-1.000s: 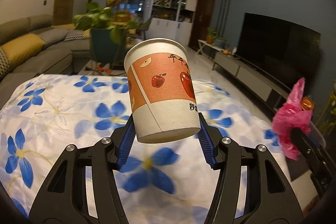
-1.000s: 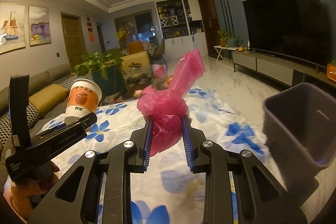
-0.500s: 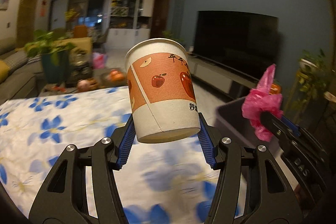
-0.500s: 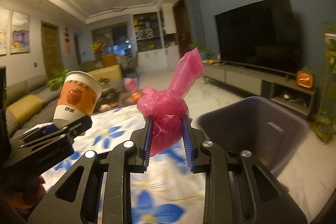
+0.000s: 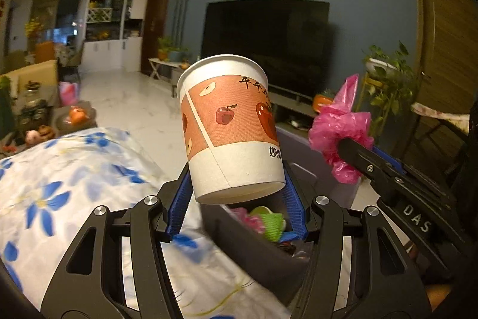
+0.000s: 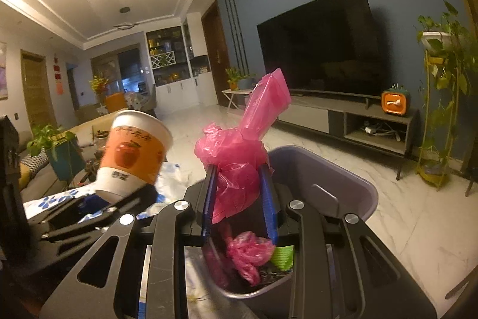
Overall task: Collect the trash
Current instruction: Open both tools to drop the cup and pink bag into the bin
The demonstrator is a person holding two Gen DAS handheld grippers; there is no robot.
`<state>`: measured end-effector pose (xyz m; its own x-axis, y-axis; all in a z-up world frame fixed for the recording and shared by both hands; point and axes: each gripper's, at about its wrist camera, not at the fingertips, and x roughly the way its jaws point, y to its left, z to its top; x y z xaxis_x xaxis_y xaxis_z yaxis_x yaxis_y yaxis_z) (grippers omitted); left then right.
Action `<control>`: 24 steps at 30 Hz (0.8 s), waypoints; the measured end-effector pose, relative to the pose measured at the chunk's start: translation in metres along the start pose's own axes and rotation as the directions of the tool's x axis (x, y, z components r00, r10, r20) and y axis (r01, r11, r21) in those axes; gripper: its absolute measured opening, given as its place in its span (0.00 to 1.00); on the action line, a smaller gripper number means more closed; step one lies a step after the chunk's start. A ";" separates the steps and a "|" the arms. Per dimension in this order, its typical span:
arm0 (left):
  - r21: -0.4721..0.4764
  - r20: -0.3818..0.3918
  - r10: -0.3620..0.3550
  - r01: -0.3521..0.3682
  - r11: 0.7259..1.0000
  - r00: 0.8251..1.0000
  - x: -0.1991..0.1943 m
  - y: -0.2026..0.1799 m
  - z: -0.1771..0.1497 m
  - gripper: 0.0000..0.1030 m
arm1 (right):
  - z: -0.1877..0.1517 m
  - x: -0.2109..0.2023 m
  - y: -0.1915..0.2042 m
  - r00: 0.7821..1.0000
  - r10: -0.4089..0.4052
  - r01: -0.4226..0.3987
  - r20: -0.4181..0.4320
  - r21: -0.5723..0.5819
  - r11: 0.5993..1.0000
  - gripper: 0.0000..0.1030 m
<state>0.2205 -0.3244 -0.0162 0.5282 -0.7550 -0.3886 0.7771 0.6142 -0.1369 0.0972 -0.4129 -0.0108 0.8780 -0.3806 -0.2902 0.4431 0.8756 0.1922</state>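
My left gripper point(image 5: 236, 205) is shut on a paper cup point(image 5: 230, 127) printed with red apples, held upright by its base. My right gripper point(image 6: 239, 199) is shut on a crumpled pink plastic bag point(image 6: 239, 163). Both hang over a grey-purple trash bin point(image 6: 343, 178) beside the table; the bin point(image 5: 254, 247) holds a pink bag wad point(image 6: 249, 253) and something green point(image 6: 282, 257). In the left wrist view the right gripper point(image 5: 346, 148) with the pink bag point(image 5: 337, 124) is at the right. In the right wrist view the cup point(image 6: 134, 154) and left gripper point(image 6: 98, 199) are at the left.
A table with a white cloth with blue flowers point(image 5: 59, 184) lies left of the bin. A TV point(image 6: 322, 50) on a low cabinet point(image 6: 358, 118) lines the blue wall. A plant stand point(image 6: 439, 109) is at the right, marble floor point(image 6: 403, 214) around the bin.
Both grippers swung right, away from over the floral table to above the trash bin, still holding the cup and the pink bag. The bin's contents have come into view.
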 end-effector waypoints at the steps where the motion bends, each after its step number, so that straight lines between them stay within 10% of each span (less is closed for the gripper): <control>1: 0.002 -0.006 -0.009 0.009 1.000 1.000 0.005 -0.004 0.000 0.54 | -0.001 0.000 -0.001 1.000 -0.004 0.004 -0.002 0.000 1.000 0.29; 9: -0.015 -0.084 -0.114 0.113 0.994 0.990 0.049 -0.013 -0.013 0.54 | -0.005 0.013 -0.022 1.000 -0.010 0.010 -0.018 0.031 0.999 0.35; 15: -0.013 -0.128 -0.118 0.118 0.993 0.985 0.065 -0.010 -0.026 0.62 | -0.006 0.020 -0.037 1.000 -0.006 0.009 -0.027 0.092 0.996 0.59; 24: -0.015 -0.073 0.058 -0.059 0.998 0.996 0.021 0.006 -0.029 0.85 | -0.009 0.004 -0.032 0.998 -0.062 0.062 -0.013 0.056 0.996 0.84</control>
<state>0.2261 -0.3293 -0.0518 0.5461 -0.6992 -0.4614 0.7391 0.6614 -0.1276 0.0850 -0.4401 -0.0264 0.8464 -0.4300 -0.3141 0.5065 0.8321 0.2259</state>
